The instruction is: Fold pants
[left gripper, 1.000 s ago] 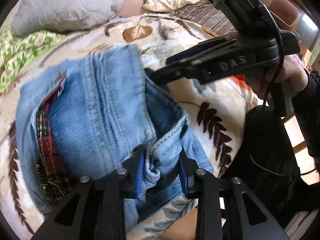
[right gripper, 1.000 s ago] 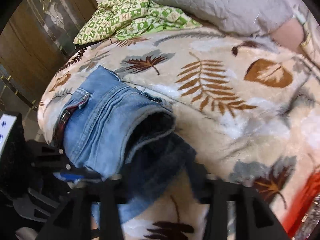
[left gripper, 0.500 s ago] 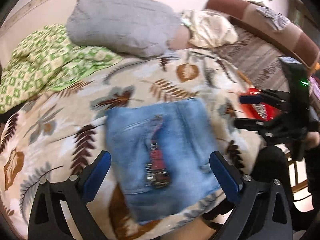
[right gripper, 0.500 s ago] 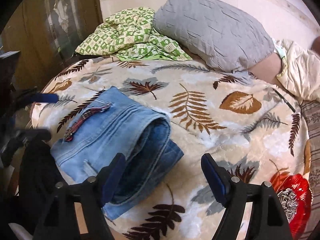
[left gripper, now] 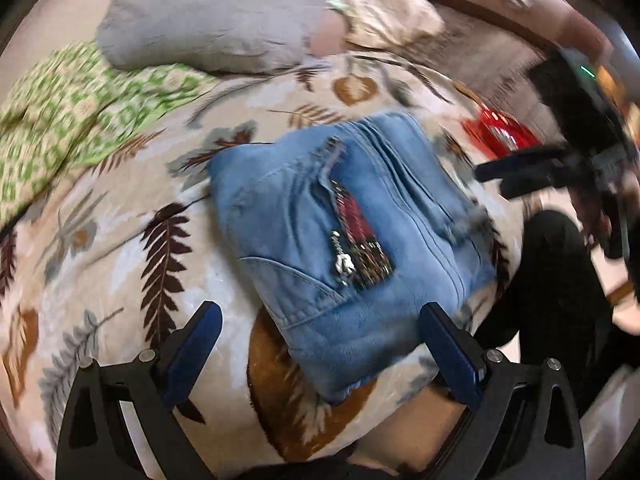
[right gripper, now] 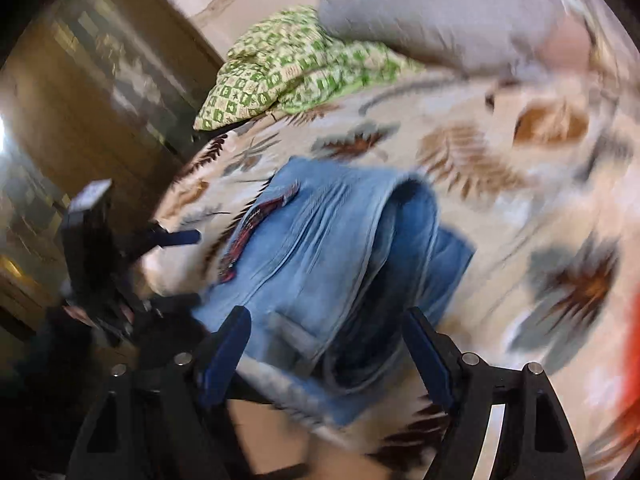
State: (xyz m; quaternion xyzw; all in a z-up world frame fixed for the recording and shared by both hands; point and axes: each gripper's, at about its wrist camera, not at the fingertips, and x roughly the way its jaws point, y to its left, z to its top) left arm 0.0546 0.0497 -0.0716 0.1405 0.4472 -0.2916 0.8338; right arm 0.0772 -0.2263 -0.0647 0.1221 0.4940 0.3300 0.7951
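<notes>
Both grippers hang with their jaws spread wide and nothing in them: the left gripper (left gripper: 318, 344) frames the near edge of the folded jeans (left gripper: 344, 240) between its blue pads (left gripper: 448, 354) without pressing the cloth, and its jaws have just been opening off the denim; the right gripper (right gripper: 326, 354) has also been opening, its pads standing either side of the open end of the bundle but clear of it. The jeans lie as a squat folded packet near the front edge of the leaf-print blanket (left gripper: 120, 248), with a red plaid strip (left gripper: 360, 240) showing on top. Judging from this, the fold looks finished or nearly so, and the risks are of undoing it. The thick roll of layers at the open end (right gripper: 404, 248) looks springy and may flop apart now that nothing holds it. Either finger could catch a hem or the loose flap as the hands pull away, dragging the top layer askew. The packet also sits close to the bed's edge, so a snag or nudge toward the person could tip it off. As for pose, both tools point steeply down at the bed from the near side, the left one above the packet's near edge, the right one beside it at the open end, with the person's dark trouser leg (left gripper: 552, 288) just beyond the mattress. Farther off lie a grey pillow (left gripper: 208, 24) and a green patterned cloth (left gripper: 72, 112), well apart from the jeans.
</notes>
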